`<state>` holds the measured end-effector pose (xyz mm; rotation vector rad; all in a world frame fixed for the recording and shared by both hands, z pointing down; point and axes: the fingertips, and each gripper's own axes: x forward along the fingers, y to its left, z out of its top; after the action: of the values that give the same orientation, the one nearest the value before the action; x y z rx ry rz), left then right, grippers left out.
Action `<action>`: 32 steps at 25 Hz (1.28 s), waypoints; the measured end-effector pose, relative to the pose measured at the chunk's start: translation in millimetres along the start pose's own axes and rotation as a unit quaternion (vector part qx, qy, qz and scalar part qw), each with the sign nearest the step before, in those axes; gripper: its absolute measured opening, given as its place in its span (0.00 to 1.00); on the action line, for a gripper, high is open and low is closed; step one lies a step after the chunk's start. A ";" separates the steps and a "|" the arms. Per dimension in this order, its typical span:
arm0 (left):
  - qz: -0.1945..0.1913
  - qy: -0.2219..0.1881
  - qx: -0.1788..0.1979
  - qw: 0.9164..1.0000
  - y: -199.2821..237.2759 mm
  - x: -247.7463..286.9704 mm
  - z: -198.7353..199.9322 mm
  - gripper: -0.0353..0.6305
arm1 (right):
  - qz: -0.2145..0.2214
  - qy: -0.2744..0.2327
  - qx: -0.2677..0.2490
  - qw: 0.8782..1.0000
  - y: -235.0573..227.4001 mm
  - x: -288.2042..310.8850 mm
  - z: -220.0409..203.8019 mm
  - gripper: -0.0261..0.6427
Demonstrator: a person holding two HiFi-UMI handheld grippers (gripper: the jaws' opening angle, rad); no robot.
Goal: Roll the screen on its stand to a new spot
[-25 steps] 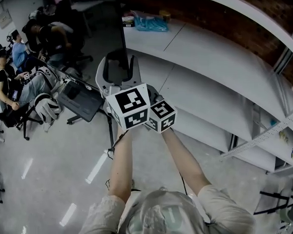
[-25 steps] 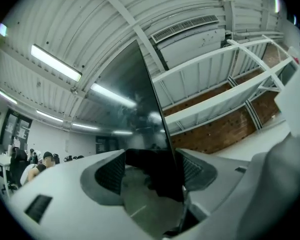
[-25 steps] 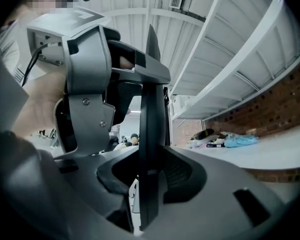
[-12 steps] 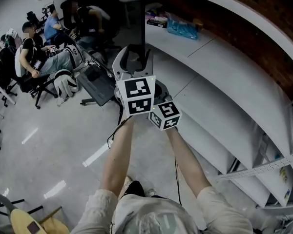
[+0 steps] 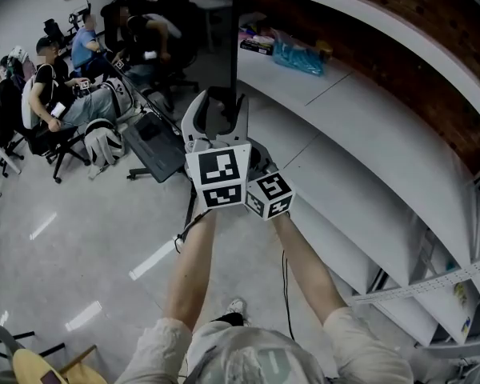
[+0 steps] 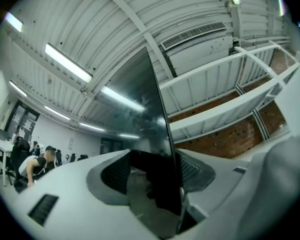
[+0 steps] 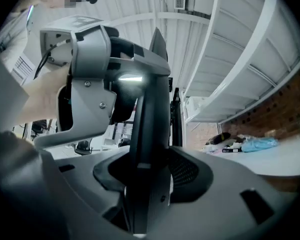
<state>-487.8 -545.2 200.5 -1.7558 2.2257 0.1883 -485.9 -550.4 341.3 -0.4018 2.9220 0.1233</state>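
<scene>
The screen [image 5: 222, 30] stands upright, edge-on, straight ahead of both hands; the left hand-held gripper [image 6: 155, 171], jaws wide and just closing, straddles its edge unclamped; the right hand-held gripper [image 7: 152, 169], just opening, does likewise.

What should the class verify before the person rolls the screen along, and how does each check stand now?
1. Edge of the screen between the jaws of the left hand-held gripper: ok; jaws have just been closing, pads not pressing.
2. Grip of the right hand-held gripper on the screen: not ok; the edge sits between jaws that have just been opening.
3. Seated people apart from the screen: ok.
4. Dark case out of the path: cannot tell.
5. Floor cable clear of the wheels: cannot tell; wheels hidden.
</scene>
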 end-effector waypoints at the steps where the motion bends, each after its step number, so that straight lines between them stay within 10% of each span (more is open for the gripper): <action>1: -0.002 -0.003 0.001 1.000 -1.3 0.9 0.9 0.46 | -0.002 -0.003 0.002 1.000 -1.8 -0.9 1.2 0.33; 18: 0.002 0.008 -0.004 1.000 -20.2 -27.7 11.0 0.43 | -0.019 -0.002 0.000 1.000 12.5 -33.8 2.8 0.30; 32: 0.004 0.009 -0.017 1.000 -127.8 -111.2 42.6 0.41 | -0.016 -0.011 0.008 1.000 37.0 -170.1 37.7 0.32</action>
<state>-334.7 -461.2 205.3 -1.7729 2.2552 0.2135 -328.7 -466.7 340.1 -0.4404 2.8922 0.0990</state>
